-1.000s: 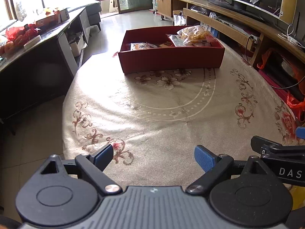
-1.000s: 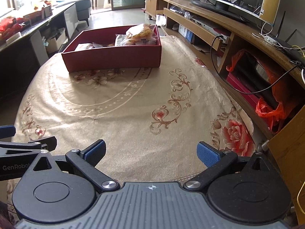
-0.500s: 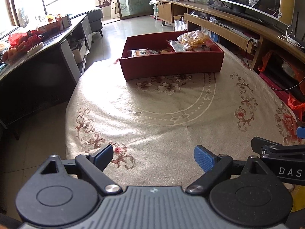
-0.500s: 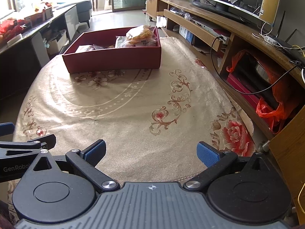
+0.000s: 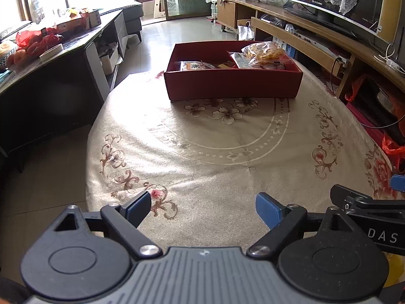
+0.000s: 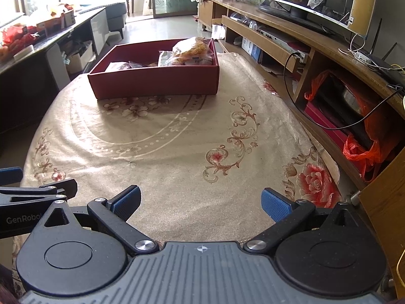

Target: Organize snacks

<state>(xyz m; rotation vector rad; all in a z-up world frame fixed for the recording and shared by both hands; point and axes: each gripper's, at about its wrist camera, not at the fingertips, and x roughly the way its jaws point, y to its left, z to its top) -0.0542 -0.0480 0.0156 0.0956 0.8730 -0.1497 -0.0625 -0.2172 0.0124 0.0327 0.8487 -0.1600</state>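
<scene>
A dark red open box (image 5: pixel 233 83) stands at the far end of the oval table; it also shows in the right wrist view (image 6: pixel 154 83). It holds several snack packets, with a clear bag of yellow snacks (image 5: pixel 263 52) (image 6: pixel 192 46) piled on its right side and flat packets (image 5: pixel 195 65) on its left. My left gripper (image 5: pixel 202 206) is open and empty over the table's near edge. My right gripper (image 6: pixel 201 202) is open and empty beside it, to its right. Both are far from the box.
The table carries a beige floral cloth (image 5: pixel 227 136). A long wooden TV bench (image 6: pixel 316 43) with cables and red bags runs along the right. A dark side table (image 5: pixel 50 50) with fruit and boxes stands on the left. Tiled floor lies beyond.
Both views have tilted up and drawn back slightly, so the box sits lower in the frame. The jaws have stayed open.
</scene>
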